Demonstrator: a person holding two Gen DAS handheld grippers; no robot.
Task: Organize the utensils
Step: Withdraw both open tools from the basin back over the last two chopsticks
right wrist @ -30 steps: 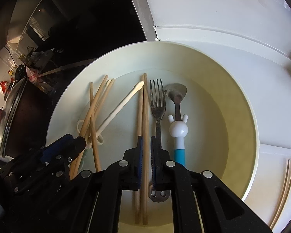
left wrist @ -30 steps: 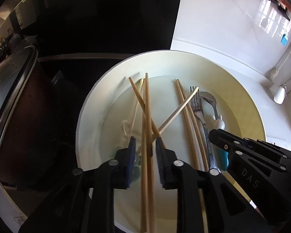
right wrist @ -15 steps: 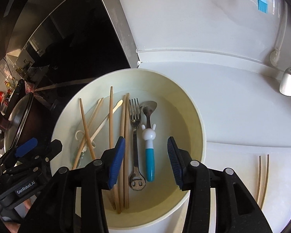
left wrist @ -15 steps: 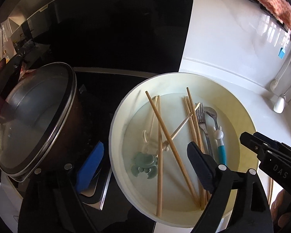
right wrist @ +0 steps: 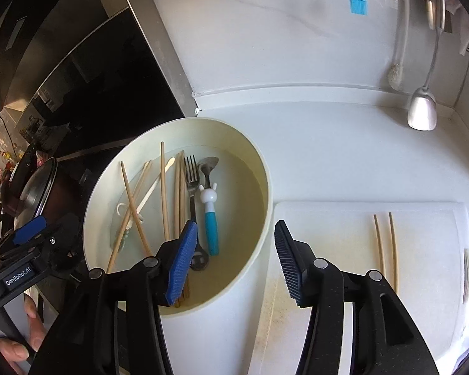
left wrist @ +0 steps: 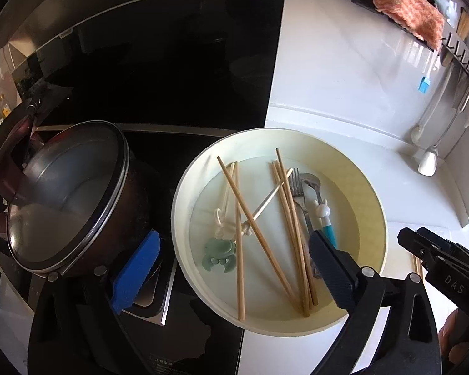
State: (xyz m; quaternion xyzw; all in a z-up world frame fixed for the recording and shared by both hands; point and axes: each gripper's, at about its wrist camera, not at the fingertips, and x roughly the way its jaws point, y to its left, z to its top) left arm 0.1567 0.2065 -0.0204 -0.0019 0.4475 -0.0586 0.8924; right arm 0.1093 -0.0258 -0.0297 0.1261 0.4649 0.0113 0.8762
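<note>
A cream bowl (left wrist: 372,218) (right wrist: 262,187) holds several wooden chopsticks (left wrist: 292,218) (right wrist: 163,193), a metal fork (left wrist: 297,189) (right wrist: 191,181), a spoon with a white rabbit and blue handle (left wrist: 323,215) (right wrist: 210,218) and a white training chopstick set with a green crab (left wrist: 219,251). My left gripper (left wrist: 231,268) is open and empty above the bowl's near left side. My right gripper (right wrist: 234,259) is open and empty over the bowl's near right rim. Two chopsticks (right wrist: 386,247) lie on the white cutting board (right wrist: 344,234).
A dark pot with a glass lid (left wrist: 65,193) stands on the black hob left of the bowl. A ladle (right wrist: 422,109) and other tools hang at the back right. A blue brush (right wrist: 358,3) hangs on the wall. White counter surrounds the board.
Both grippers let go of the chopsticks they held in the bowl, opened wide and pulled back and up. The chopsticks now lie loose in the bowl.
</note>
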